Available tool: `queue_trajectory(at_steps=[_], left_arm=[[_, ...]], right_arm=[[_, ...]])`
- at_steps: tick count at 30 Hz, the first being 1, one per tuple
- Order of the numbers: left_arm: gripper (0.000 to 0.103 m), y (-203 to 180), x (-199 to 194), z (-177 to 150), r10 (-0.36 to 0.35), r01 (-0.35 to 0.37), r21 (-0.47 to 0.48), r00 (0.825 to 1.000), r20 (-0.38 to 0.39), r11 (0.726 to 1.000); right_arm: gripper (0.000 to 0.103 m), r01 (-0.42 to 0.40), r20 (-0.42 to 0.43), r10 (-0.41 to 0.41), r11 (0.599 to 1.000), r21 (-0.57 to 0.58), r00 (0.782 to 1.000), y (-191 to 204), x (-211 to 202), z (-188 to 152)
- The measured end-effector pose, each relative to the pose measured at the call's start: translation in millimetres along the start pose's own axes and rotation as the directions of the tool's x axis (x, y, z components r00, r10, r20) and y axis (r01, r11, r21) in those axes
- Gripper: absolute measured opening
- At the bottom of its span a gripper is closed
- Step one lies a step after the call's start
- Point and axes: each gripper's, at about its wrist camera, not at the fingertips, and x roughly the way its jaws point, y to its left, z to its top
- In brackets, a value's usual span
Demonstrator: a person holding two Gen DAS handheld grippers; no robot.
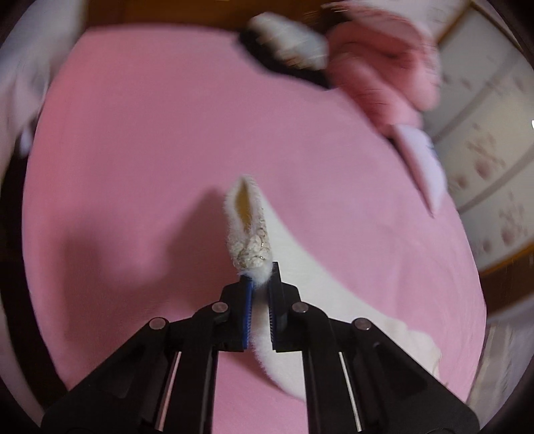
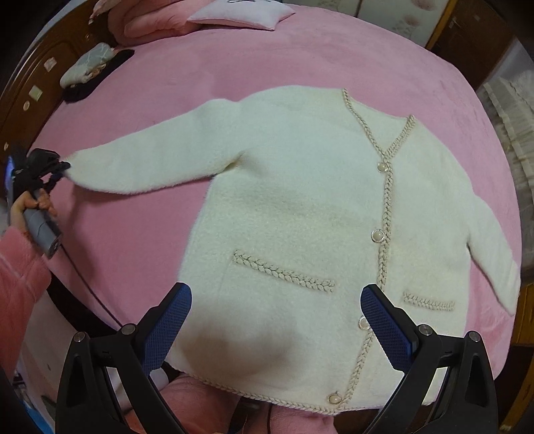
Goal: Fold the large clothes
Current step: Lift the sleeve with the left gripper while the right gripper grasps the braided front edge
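Observation:
A white fluffy cardigan (image 2: pixel 300 207) with braided beige trim and pearl buttons lies face up, spread flat on the pink bed cover (image 2: pixel 300 56). My left gripper (image 1: pixel 259 278) is shut on the cuff of the sleeve (image 1: pixel 248 230) and holds it a little above the cover; the same gripper shows in the right wrist view (image 2: pixel 63 167), at the far left end of the stretched sleeve (image 2: pixel 150 160). My right gripper (image 2: pixel 275 300) is open and empty, hovering over the cardigan's lower front near the hem.
A pink pillow (image 2: pixel 240 13) and a folded pink blanket (image 2: pixel 147 20) lie at the head of the bed. A grey-white and black bundle (image 2: pixel 90 66) sits by the wooden headboard (image 2: pixel 36 76). The bed's edge runs along the left and right.

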Motion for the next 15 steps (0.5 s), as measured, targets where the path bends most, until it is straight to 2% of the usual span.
queue_trajectory(at_steps=[4, 7, 8, 10, 11, 13, 15], left_arm=[[0.005, -60.6, -51.6, -13.0, -0.111, 0.106, 0.132, 0.993, 0.034, 0.986], [0.005, -111.6, -93.6, -26.3, -0.226, 0.209, 0.223, 0.973, 0.051, 0.952], [0.005, -137.5, -107.4, -41.0, -0.243, 0.221, 0.255, 0.968, 0.060, 0.941], [0.005, -212.3, -129.4, -53.3, -0.287, 0.239, 0.351, 0.954, 0.089, 0.905], [0.005, -235.5, -142.5, -62.8, -0.321, 0.260, 0.393, 0.942, 0.096, 0.882], [0.005, -288.0, -149.5, -76.7, -0.372, 0.304, 0.444, 0.925, 0.072, 0.843], [0.005, -330.4, -160.0, -105.1, -0.418, 0.340, 0.514, 0.907, 0.041, 0.788]], right_arm=[[0.103, -0.034, 0.029, 0.032, 0.997, 0.069, 0.999, -34.1, -6.0, 2.8], [0.103, -0.058, 0.076, 0.051, 0.993, 0.100, 0.996, -62.2, -16.2, 6.7], [0.103, -0.068, 0.091, 0.058, 0.992, 0.108, 0.994, -71.4, -19.3, 8.5], [0.103, -0.089, 0.126, 0.072, 0.987, 0.136, 0.989, -99.6, -26.7, 10.7], [0.103, -0.099, 0.137, 0.078, 0.983, 0.152, 0.987, -116.9, -30.2, 11.9], [0.103, -0.111, 0.166, 0.081, 0.977, 0.184, 0.983, -149.4, -37.5, 13.0], [0.103, -0.122, 0.197, 0.080, 0.970, 0.210, 0.977, -178.2, -43.8, 12.8]])
